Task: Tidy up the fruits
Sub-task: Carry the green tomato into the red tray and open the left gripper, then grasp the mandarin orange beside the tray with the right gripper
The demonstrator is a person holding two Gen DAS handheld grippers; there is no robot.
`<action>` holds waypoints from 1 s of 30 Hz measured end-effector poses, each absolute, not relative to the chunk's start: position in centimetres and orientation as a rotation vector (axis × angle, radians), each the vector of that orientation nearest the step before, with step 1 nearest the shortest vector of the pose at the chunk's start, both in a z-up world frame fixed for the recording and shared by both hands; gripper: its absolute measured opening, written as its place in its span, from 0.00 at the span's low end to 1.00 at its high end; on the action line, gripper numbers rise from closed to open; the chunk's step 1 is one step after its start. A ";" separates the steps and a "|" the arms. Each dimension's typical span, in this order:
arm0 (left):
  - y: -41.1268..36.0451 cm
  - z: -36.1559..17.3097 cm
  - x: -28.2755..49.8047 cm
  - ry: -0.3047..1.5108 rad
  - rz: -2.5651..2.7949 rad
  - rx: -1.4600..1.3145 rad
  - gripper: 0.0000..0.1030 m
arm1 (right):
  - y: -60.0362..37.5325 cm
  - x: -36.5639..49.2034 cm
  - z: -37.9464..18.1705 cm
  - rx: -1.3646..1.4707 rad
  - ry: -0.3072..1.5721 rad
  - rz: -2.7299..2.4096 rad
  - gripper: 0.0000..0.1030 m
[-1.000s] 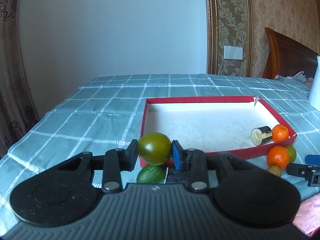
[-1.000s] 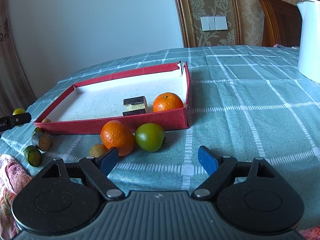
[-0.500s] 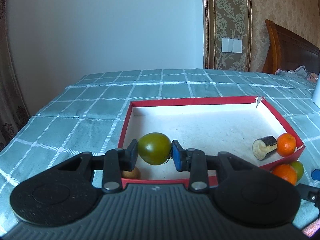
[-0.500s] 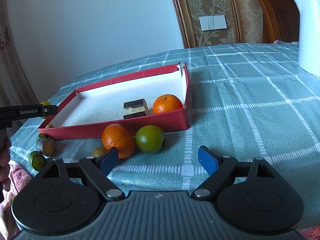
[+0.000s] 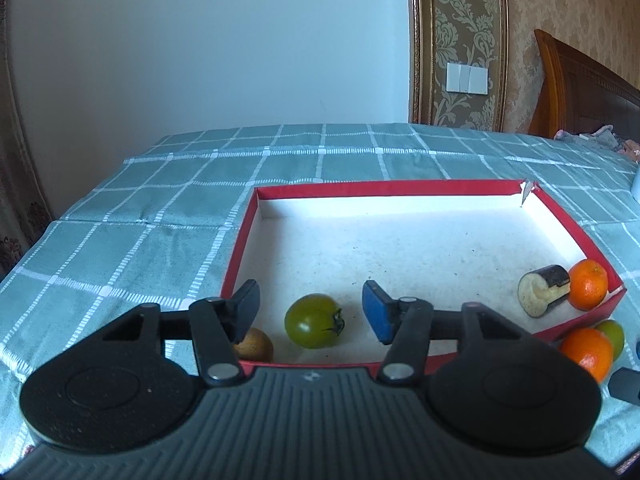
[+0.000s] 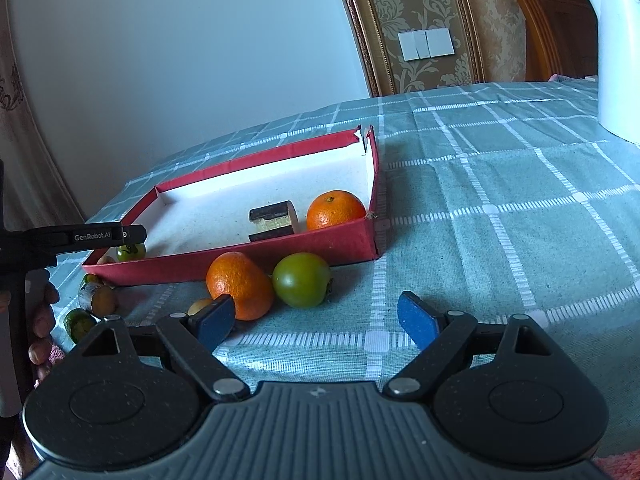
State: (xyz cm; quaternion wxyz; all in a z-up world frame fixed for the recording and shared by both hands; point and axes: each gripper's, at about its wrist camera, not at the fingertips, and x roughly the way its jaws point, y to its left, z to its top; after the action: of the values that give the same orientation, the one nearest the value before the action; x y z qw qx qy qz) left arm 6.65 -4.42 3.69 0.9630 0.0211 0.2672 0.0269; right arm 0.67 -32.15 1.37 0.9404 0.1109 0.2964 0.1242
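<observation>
Left gripper (image 5: 311, 307): jaws spread wide, nothing clamped. It is held over the near left corner of the red tray (image 5: 239, 256). A green tomato (image 5: 314, 321) is seen lying on the white tray floor between the two fingers, touching neither. A small brown fruit (image 5: 254, 345) sits just beside it in the same corner, partly hidden behind the left finger.

At the tray's near right corner an eggplant piece (image 5: 543, 290) lies on its side, its pale cut face turned toward the camera, touching an orange (image 5: 588, 284).

Right gripper (image 6: 316, 316): jaws released and wide apart, nothing held. It is positioned low over the green checked desk (image 6: 500, 216), outside the tray's near wall (image 6: 256, 258).

Outside the tray, against that wall, a second orange (image 6: 240, 284) and a second green tomato (image 6: 301, 279) are seen side by side, apparently touching. A small yellowish fruit (image 6: 199, 305) is partly hidden behind the right gripper's left finger.

Farther left on the desk, a cut eggplant stub (image 6: 97, 299) and a dark green fruit (image 6: 79, 323) lie near each other. A further small green object behind the stub is too hidden to name.

A white kettle (image 6: 618, 52) stands on the desk at far right, well apart from the tray.
</observation>
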 end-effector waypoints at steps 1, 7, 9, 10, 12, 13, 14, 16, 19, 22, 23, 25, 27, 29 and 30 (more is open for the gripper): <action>-4.2 4.0 6.2 0.533 0.055 0.042 0.54 | -32.2 0.6 1.4 0.227 0.605 0.254 0.86; -1.4 5.6 2.0 0.440 0.128 -0.008 0.91 | -32.2 0.6 1.4 0.225 0.605 0.254 0.86; -0.3 5.3 0.6 0.400 0.180 -0.020 0.99 | -32.2 0.7 1.4 0.225 0.605 0.253 0.86; 0.2 5.1 0.2 0.393 0.204 -0.028 1.00 | -32.2 0.7 1.4 0.225 0.605 0.253 0.86; 1.6 4.4 -0.1 0.401 0.259 -0.067 1.00 | -32.3 0.7 1.4 0.230 0.603 0.255 0.86; 2.4 4.1 -0.2 0.400 0.291 -0.091 1.00 | -32.3 0.6 1.4 0.233 0.599 0.257 0.86; 3.3 3.7 -0.4 0.393 0.322 -0.117 1.00 | -32.3 0.5 1.4 0.235 0.592 0.259 0.86; 4.8 3.0 -0.3 0.401 0.370 -0.178 1.00 | -32.3 0.0 1.7 0.227 0.558 0.273 0.86; 6.6 2.0 -0.1 0.438 0.401 -0.249 1.00 | -32.0 -1.0 2.1 0.205 0.505 0.299 0.86; 7.2 2.0 -0.4 0.426 0.360 -0.278 1.00 | -31.4 -1.5 2.5 0.141 0.498 0.284 0.86; 7.1 1.9 -0.3 0.437 0.353 -0.273 1.00 | -31.2 -1.6 2.6 0.118 0.504 0.289 0.86; 6.6 1.9 -0.2 0.433 0.339 -0.250 1.00 | -30.7 -1.9 2.8 0.064 0.494 0.292 0.86; 6.0 2.0 -0.1 0.426 0.313 -0.229 1.00 | -30.3 -2.3 3.1 0.008 0.466 0.290 0.86; 5.8 2.0 -0.1 0.423 0.300 -0.218 1.00 | -30.1 -2.3 3.4 -0.022 0.451 0.292 0.66; 5.8 2.0 -0.1 0.423 0.295 -0.220 1.00 | -30.0 -2.2 3.5 -0.024 0.455 0.301 0.55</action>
State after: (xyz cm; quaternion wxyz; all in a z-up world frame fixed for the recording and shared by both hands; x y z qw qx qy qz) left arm -0.09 5.80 2.00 0.9609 -0.1086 0.2088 0.1457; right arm -2.18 -30.01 3.49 0.9629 -0.0120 0.2249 0.1489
